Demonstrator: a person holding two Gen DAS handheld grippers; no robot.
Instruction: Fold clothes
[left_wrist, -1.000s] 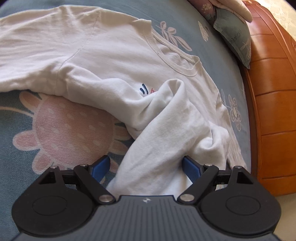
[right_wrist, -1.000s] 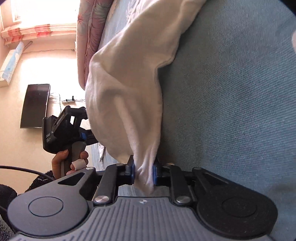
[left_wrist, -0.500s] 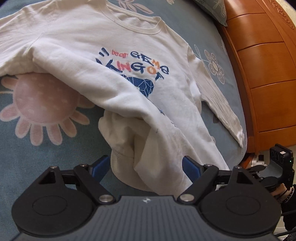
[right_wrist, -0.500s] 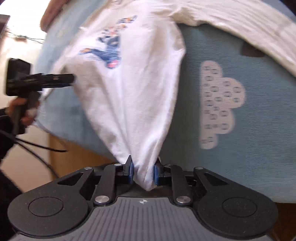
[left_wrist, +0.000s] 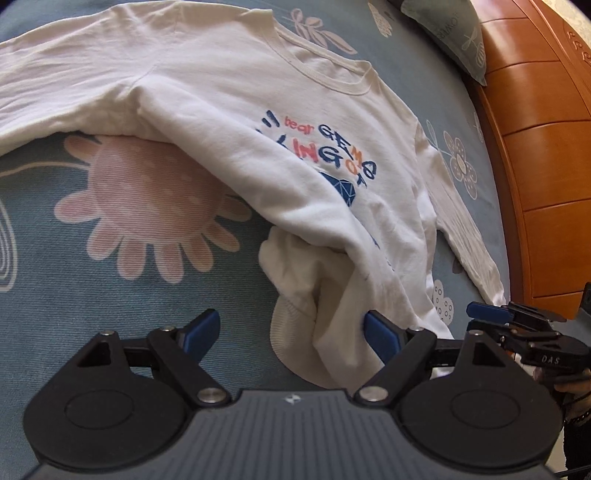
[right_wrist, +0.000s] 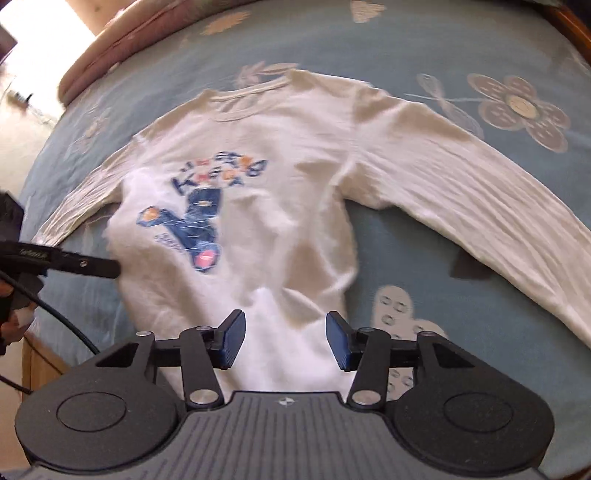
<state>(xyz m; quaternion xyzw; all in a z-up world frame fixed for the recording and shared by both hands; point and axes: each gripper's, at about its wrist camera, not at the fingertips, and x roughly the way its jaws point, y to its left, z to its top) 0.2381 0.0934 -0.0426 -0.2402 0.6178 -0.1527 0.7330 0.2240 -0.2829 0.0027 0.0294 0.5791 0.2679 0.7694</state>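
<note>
A white long-sleeved shirt (left_wrist: 258, 110) with a blue and orange print lies face up on the blue flowered bedspread (left_wrist: 74, 295), sleeves spread to both sides. Its lower hem is bunched up. My left gripper (left_wrist: 291, 328) is wide open over that bunch, and the cloth brushes only the right pad (left_wrist: 380, 332). In the right wrist view the shirt (right_wrist: 295, 147) lies flat below my right gripper (right_wrist: 285, 341). Its jaws are opening, with the hem lying loose beneath them and not pinched. The left gripper (right_wrist: 85, 266) reaches in from the left there.
An orange wooden bed frame (left_wrist: 535, 147) runs along the right side, with a grey pillow (left_wrist: 443, 29) against it. The right gripper (left_wrist: 491, 317) shows at the bed's edge. Pink bedding (right_wrist: 110, 37) lies at the far corner, and a black cable (right_wrist: 66, 325) hangs at the left.
The right gripper was shut on the shirt's hem and has let it go, its jaws now apart. It rose and turned, so the whole shirt shows. The left gripper stayed open.
</note>
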